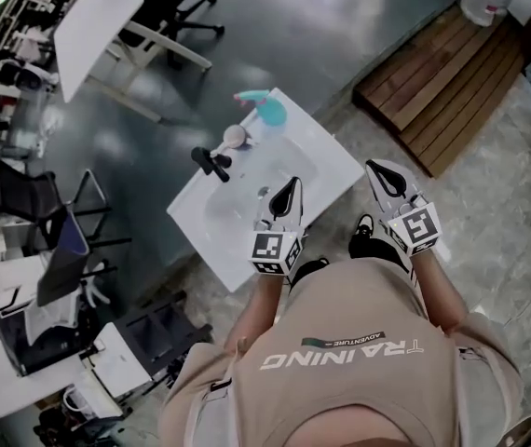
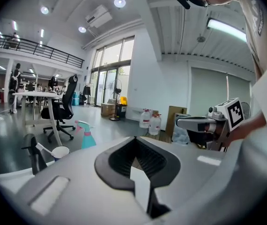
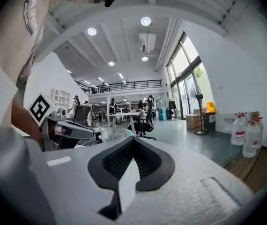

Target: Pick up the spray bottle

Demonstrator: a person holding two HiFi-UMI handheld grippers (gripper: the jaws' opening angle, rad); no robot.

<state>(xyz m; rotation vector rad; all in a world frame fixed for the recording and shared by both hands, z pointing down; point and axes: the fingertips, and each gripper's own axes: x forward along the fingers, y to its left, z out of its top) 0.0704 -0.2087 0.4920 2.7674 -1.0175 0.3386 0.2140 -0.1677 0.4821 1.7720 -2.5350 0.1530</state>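
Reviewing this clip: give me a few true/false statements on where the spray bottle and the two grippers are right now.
1. The spray bottle stands upright on the white table. True.
2. The left gripper is clamped on the bottle. False: its jaws are together with nothing between them, and it is short of the bottle.
3. A cup sits beside the bottle on the table. True.
4. The right gripper has its jaws wide open. False: its jaws are together and empty.

Teal spray bottle [image 1: 267, 110] (pink trigger [image 2: 80, 124], seemingly); white table [image 1: 326, 161].
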